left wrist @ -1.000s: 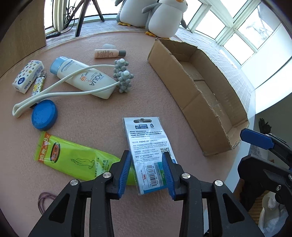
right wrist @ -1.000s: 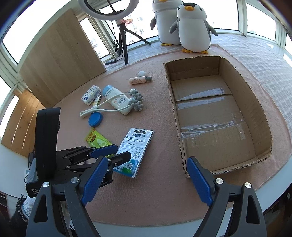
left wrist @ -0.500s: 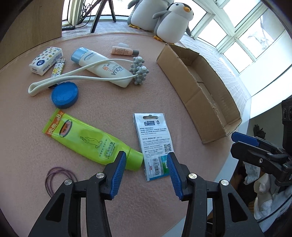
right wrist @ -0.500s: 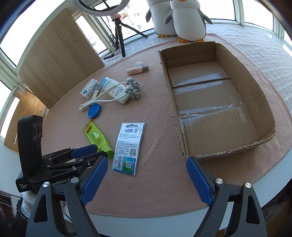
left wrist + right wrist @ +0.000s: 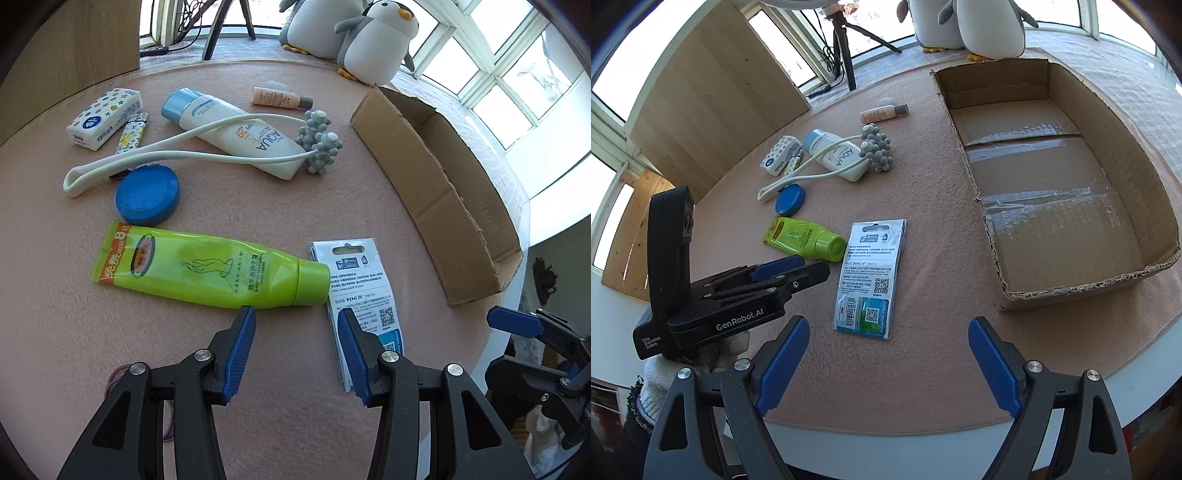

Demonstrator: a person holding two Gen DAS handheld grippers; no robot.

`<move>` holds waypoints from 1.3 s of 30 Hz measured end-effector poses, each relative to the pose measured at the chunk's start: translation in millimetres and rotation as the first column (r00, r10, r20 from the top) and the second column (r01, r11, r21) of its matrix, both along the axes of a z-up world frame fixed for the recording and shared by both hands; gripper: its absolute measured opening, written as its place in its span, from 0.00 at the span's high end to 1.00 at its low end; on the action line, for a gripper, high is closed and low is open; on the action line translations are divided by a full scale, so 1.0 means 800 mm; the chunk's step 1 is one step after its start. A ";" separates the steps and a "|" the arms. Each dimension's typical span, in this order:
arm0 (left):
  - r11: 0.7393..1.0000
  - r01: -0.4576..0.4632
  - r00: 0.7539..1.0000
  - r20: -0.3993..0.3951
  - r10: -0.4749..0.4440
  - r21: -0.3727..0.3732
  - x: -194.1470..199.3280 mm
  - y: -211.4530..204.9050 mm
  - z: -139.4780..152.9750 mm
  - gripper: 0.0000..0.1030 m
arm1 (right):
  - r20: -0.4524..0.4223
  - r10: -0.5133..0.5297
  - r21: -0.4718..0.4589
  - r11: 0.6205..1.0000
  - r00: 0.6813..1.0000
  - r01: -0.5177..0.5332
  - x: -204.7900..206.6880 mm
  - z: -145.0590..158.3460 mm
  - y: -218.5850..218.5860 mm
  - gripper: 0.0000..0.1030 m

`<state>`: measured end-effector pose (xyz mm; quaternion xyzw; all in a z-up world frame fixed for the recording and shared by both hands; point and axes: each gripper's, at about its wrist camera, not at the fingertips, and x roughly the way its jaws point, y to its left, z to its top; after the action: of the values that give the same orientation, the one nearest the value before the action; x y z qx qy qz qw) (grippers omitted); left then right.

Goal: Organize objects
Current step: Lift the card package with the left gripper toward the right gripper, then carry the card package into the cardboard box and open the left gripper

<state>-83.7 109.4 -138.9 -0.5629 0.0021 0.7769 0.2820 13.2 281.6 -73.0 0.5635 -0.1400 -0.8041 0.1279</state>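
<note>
From the left wrist view, the left gripper (image 5: 295, 345) is standing wide open and empty above the mat, its right pad overlapping the flat blue card pack (image 5: 364, 291) in the picture; contact cannot be told. The green tube (image 5: 210, 271) is lying just beside the pack. A good pick would be centring on one item, clear of its neighbour. From the right wrist view, the right gripper (image 5: 886, 363) is hanging wide open, gripping nothing, near the empty cardboard box (image 5: 1082, 291).
</note>
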 end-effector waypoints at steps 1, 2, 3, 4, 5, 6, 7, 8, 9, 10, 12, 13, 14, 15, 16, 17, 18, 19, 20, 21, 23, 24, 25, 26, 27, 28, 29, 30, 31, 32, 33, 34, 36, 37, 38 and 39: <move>1.000 0.003 1.000 0.007 -0.003 0.011 0.000 -0.002 0.000 0.52 | 0.003 0.001 0.000 1.000 1.000 -0.001 -0.001 -0.002 -0.001 0.19; 1.000 0.011 1.000 0.009 -0.011 0.014 0.000 -0.001 0.000 0.52 | 0.007 0.002 -0.001 1.000 1.000 -0.002 -0.003 -0.004 -0.002 0.21; 1.000 0.026 1.000 0.007 -0.026 0.015 0.003 0.001 0.001 0.52 | 0.013 0.002 -0.003 1.000 1.000 -0.002 -0.005 -0.007 -0.003 0.24; 0.999 0.041 0.999 0.006 -0.041 0.017 0.008 0.003 0.001 0.52 | 0.022 0.001 -0.008 1.000 1.000 -0.001 -0.008 -0.011 -0.004 0.28; 0.998 0.055 0.998 0.010 -0.055 0.024 0.013 0.005 0.001 0.52 | 0.030 0.002 -0.015 1.000 1.000 -0.001 -0.010 -0.014 -0.005 0.30; 0.997 0.069 0.997 0.015 -0.069 0.032 0.018 0.008 0.001 0.52 | 0.038 0.002 -0.019 1.000 0.999 -0.001 -0.012 -0.017 -0.006 0.33; 0.996 0.081 0.996 0.021 -0.081 0.036 0.023 0.010 0.000 0.51 | 0.046 0.002 -0.023 1.000 0.999 -0.001 -0.014 -0.019 -0.007 0.36; 0.995 0.087 0.996 0.024 -0.088 0.038 0.028 0.013 -0.001 0.51 | 0.053 0.003 -0.028 1.000 0.999 -0.001 -0.017 -0.022 -0.008 0.37; 0.995 0.092 0.995 0.029 -0.093 0.041 0.031 0.016 -0.003 0.52 | 0.058 0.003 -0.032 0.999 0.998 -0.001 -0.020 -0.025 -0.009 0.38; 0.995 0.093 0.995 0.033 -0.095 0.045 0.035 0.018 -0.005 0.51 | 0.064 0.002 -0.034 0.999 0.998 0.000 -0.023 -0.028 -0.010 0.41; 0.995 0.090 0.995 0.043 -0.092 0.050 0.037 0.022 -0.008 0.51 | 0.081 -0.001 -0.041 0.999 0.997 0.005 -0.030 -0.035 -0.012 0.45; 0.995 0.089 0.995 0.046 -0.091 0.052 0.037 0.023 -0.011 0.51 | 0.088 -0.002 -0.045 0.999 0.996 0.006 -0.033 -0.039 -0.012 0.46; 0.995 0.090 0.995 0.048 -0.092 0.054 0.039 0.024 -0.012 0.51 | 0.094 -0.004 -0.045 0.999 0.996 0.009 -0.035 -0.042 -0.013 0.47; 0.994 0.093 0.994 0.048 -0.095 0.051 0.038 0.026 -0.014 0.51 | 0.097 -0.007 -0.041 0.999 0.995 0.011 -0.038 -0.044 -0.014 0.47; 0.994 0.095 0.994 0.046 -0.097 0.047 0.039 0.028 -0.014 0.51 | 0.097 -0.007 -0.035 0.999 0.995 0.011 -0.039 -0.046 -0.015 0.48; 0.994 0.097 0.994 0.044 -0.099 0.046 0.040 0.029 -0.015 0.51 | 0.098 -0.007 -0.026 1.000 0.995 0.010 -0.041 -0.048 -0.017 0.48; 0.994 0.097 0.994 0.044 -0.099 0.047 0.041 0.031 -0.015 0.51 | 0.100 -0.006 -0.021 1.000 0.995 0.008 -0.043 -0.050 -0.019 0.48; 0.994 0.095 0.994 0.044 -0.097 0.048 0.042 0.029 -0.015 0.51 | 0.102 -0.002 -0.019 1.000 0.995 0.004 -0.045 -0.052 -0.021 0.48; 0.994 0.092 0.994 0.045 -0.095 0.051 0.041 0.029 -0.015 0.51 | 0.106 0.002 -0.015 1.000 0.994 0.000 -0.047 -0.054 -0.024 0.49; 0.994 0.092 0.994 0.045 -0.094 0.054 0.039 0.031 -0.015 0.51 | 0.108 0.005 -0.009 1.000 0.994 -0.004 -0.049 -0.056 -0.026 0.50; 0.994 0.093 0.994 0.045 -0.095 0.054 0.036 0.034 -0.016 0.51 | 0.113 0.008 0.002 1.000 0.994 -0.008 -0.053 -0.059 -0.030 0.51; 0.994 0.094 0.994 0.045 -0.096 0.055 0.035 0.036 -0.017 0.52 | 0.113 0.009 0.008 1.000 0.994 -0.010 -0.055 -0.060 -0.032 0.51; 0.994 0.095 0.994 0.044 -0.098 0.056 0.034 0.037 -0.018 0.52 | 0.111 0.010 0.015 1.000 0.994 -0.012 -0.057 -0.062 -0.033 0.51; 0.994 0.097 0.994 0.043 -0.099 0.057 0.034 0.038 -0.017 0.52 | 0.107 0.012 0.024 1.000 0.994 -0.015 -0.059 -0.062 -0.035 0.51; 0.994 0.097 0.994 0.042 -0.099 0.058 0.034 0.039 -0.017 0.52 | 0.102 0.017 0.033 0.999 0.995 -0.021 -0.061 -0.061 -0.036 0.51; 0.994 0.095 0.994 0.043 -0.098 0.061 0.034 0.039 -0.018 0.52 | 0.099 0.023 0.039 0.999 0.995 -0.027 -0.062 -0.061 -0.038 0.52; 0.993 0.095 0.994 0.043 -0.098 0.066 0.034 0.040 -0.018 0.52 | 0.096 0.031 0.043 0.998 0.995 -0.035 -0.065 -0.061 -0.041 0.53; 0.993 0.096 0.994 0.043 -0.099 0.072 0.033 0.040 -0.018 0.53 | 0.097 0.040 0.045 0.998 0.995 -0.045 -0.065 -0.062 -0.043 0.59; 0.992 0.099 0.994 0.044 -0.103 0.076 0.033 0.042 -0.019 0.57 | 0.095 0.048 0.048 0.997 0.994 -0.052 -0.066 -0.062 -0.044 0.63; 0.992 0.102 0.993 0.045 -0.106 0.077 0.035 0.043 -0.019 0.58 | 0.097 0.057 0.042 0.997 0.994 -0.061 -0.066 -0.063 -0.045 0.67; 0.991 0.105 0.993 0.043 -0.109 0.078 0.035 0.045 -0.019 0.61 | 0.105 0.063 0.040 0.997 0.992 -0.067 -0.067 -0.064 -0.046 0.73; 0.992 0.105 0.993 0.038 -0.108 0.072 0.036 0.046 -0.018 0.62 | 0.101 0.063 0.043 0.997 0.993 -0.067 -0.067 -0.064 -0.046 0.73; 0.992 0.102 0.994 0.034 -0.105 0.072 0.037 0.046 -0.018 0.62 | 0.101 0.066 0.045 0.996 0.993 -0.071 -0.066 -0.063 -0.045 0.74; 0.992 0.098 0.994 0.035 -0.101 0.074 0.037 0.046 -0.017 0.62 | 0.101 0.065 0.045 0.997 0.993 -0.070 -0.066 -0.062 -0.043 0.75; 0.992 0.096 0.995 0.035 -0.098 0.077 0.037 0.046 -0.016 0.62 | 0.099 0.063 0.041 0.997 0.993 -0.068 -0.065 -0.061 -0.042 0.75; 0.992 0.093 0.995 0.032 -0.096 0.081 0.038 0.046 -0.013 0.62 | 0.092 0.063 0.039 0.997 0.994 -0.067 -0.063 -0.058 -0.041 0.75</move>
<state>-53.2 146.2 -149.5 -0.5645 -0.0071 0.7518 0.3408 -37.5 248.5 -119.0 0.6063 -0.1102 -0.7758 0.1356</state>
